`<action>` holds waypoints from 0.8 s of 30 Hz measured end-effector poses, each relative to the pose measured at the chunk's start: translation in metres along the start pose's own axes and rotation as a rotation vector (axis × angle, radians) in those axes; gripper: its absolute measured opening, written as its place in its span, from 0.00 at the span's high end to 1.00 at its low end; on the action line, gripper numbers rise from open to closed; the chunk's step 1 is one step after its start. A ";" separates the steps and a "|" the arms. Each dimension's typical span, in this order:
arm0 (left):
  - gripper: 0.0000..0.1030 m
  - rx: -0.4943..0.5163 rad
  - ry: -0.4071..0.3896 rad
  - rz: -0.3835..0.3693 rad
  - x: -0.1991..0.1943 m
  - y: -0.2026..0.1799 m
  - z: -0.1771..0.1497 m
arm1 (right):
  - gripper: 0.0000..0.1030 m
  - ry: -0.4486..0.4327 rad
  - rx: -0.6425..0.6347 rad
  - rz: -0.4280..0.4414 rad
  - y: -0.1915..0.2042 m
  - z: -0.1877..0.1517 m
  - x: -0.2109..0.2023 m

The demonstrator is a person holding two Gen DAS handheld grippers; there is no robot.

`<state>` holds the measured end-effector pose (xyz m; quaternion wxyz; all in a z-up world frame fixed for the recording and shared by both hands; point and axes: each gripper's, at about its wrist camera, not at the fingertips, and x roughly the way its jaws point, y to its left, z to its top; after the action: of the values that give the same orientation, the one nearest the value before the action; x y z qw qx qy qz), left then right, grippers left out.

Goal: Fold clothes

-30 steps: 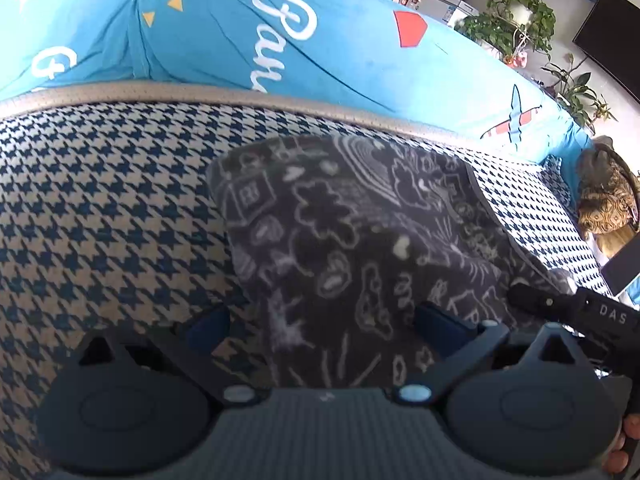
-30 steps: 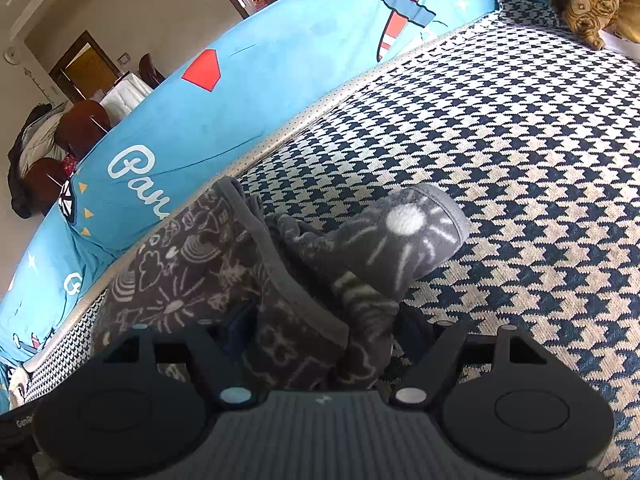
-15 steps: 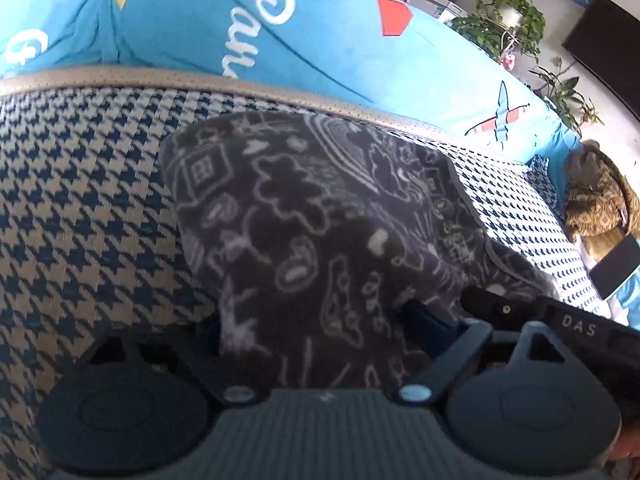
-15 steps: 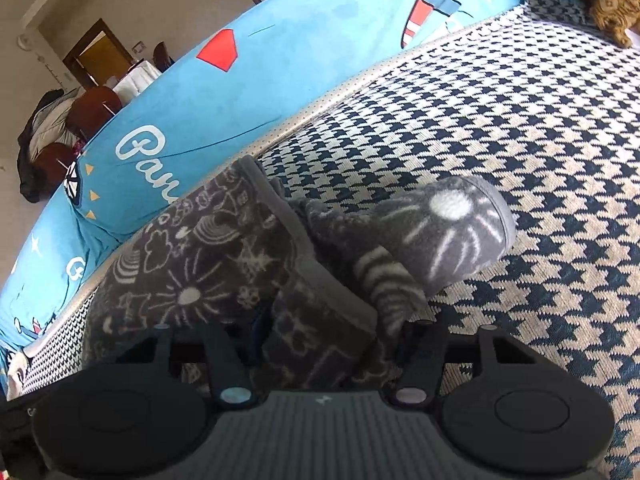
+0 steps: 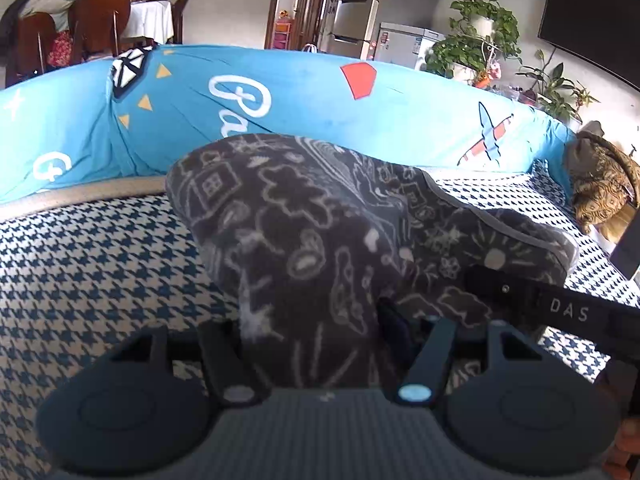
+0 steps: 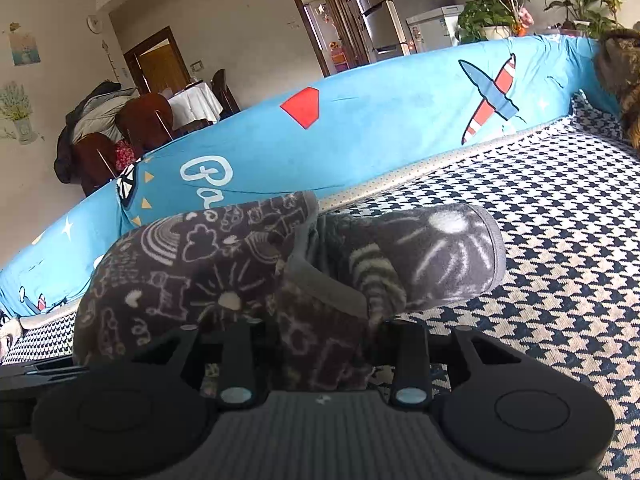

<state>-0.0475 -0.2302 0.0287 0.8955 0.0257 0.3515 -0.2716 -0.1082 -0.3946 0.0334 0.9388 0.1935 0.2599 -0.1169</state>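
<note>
1. On the houndstooth sofa cover (image 5: 100, 264), near the blue printed backrest (image 5: 280, 92), we are holding a dark grey fleece garment with white doodle print (image 5: 304, 216); it is bunched into a hump, partly lifted off the seat.
2. Our left gripper (image 5: 320, 344) is clamping a gathered fold of the fleece between its fingers; the cloth is filling the gap and draping forward from it.
3. Our right gripper (image 6: 320, 344) is likewise pinching a thick bundle of the same fleece garment (image 6: 208, 264), with a rolled cuff or sleeve end (image 6: 452, 256) sticking out to the right and resting just above the cover.
4. Handling, as we are judging it: light, soft and limp, sagging wherever unsupported; the fleece nap is giving good friction, so slipping looks unlikely, and nothing about it seems fragile. The bound grey hem (image 6: 320, 276) looks the firmest place to grip, since an edge lets a fold line run straight, while mid-panel grips are only bunching it.
5. Surroundings: a brown patterned cushion (image 5: 604, 192) is lying at the far right end of the seat, well apart from the garment; the backrest is standing close behind it and is limiting room to spread cloth rearward.
6. Beyond the sofa we are noting houseplants (image 5: 480, 40), a refrigerator (image 5: 360, 4) and dining chairs (image 5: 92, 20), none obstructing.
</note>
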 end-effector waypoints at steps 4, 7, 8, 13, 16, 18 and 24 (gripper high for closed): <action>0.42 0.005 -0.016 0.037 -0.012 0.008 0.000 | 0.65 -0.006 -0.016 0.018 0.012 0.000 0.001; 0.42 0.002 -0.025 0.059 -0.020 0.014 0.001 | 0.65 -0.008 -0.023 0.032 0.020 -0.001 0.001; 0.42 0.000 -0.027 0.065 -0.023 0.016 0.001 | 0.65 -0.010 -0.028 0.036 0.023 -0.001 0.001; 0.42 -0.001 -0.037 0.088 -0.030 0.023 0.002 | 0.65 -0.018 -0.037 0.056 0.034 -0.003 0.001; 0.42 -0.003 -0.042 0.101 -0.035 0.028 0.002 | 0.65 -0.015 -0.042 0.066 0.039 -0.005 0.001; 0.42 -0.003 -0.046 0.111 -0.038 0.031 0.002 | 0.65 -0.014 -0.045 0.073 0.042 -0.006 0.002; 0.42 -0.004 -0.057 0.134 -0.045 0.039 0.003 | 0.65 -0.014 -0.046 0.087 0.051 -0.007 0.004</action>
<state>-0.0533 -0.1766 0.0539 0.9213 0.0394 0.3241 -0.2110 -0.0914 -0.3463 0.0415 0.9490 0.1822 0.2471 -0.0712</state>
